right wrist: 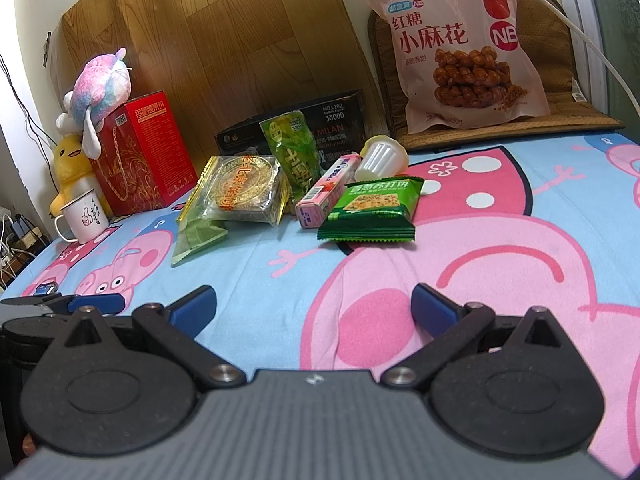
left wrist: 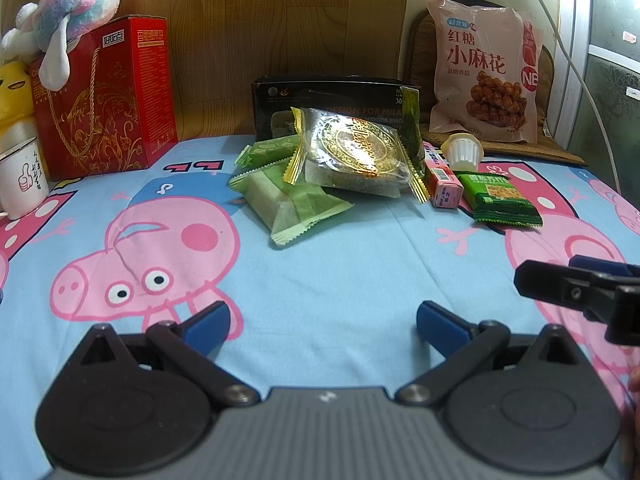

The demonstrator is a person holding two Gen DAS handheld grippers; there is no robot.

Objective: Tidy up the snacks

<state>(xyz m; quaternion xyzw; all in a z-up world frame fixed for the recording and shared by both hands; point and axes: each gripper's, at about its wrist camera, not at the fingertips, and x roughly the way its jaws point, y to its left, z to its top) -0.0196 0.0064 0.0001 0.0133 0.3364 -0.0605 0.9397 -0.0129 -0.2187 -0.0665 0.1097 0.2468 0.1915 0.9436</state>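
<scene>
Hovering tools: both grippers hang low over the cartoon-pig cloth, short of the snacks.
Left gripper: jaws spread wide, nothing between the blue pads; its tip also shows at the left edge of the right wrist view.
Right gripper: jaws spread wide and empty; it enters the left wrist view from the right edge.
Snack pile: gathered at the far middle of the cloth, in front of a black box.
Mooncake packet: clear wrap with gold edges, resting on top of two pale green packets.
Green drink pouch: leaning upright against the black box, just right of the mooncake packet.
Pink box: lying between the pouch and a dark green cracker packet, touching the latter.
Jelly cup: white, tipped on its side behind the cracker packet.
Large pink bag: propped upright on a woven mat at far right.
Red gift box: standing at far left, with a plush toy on top.
Mug: white, beside the red gift box, near a yellow plush.
</scene>
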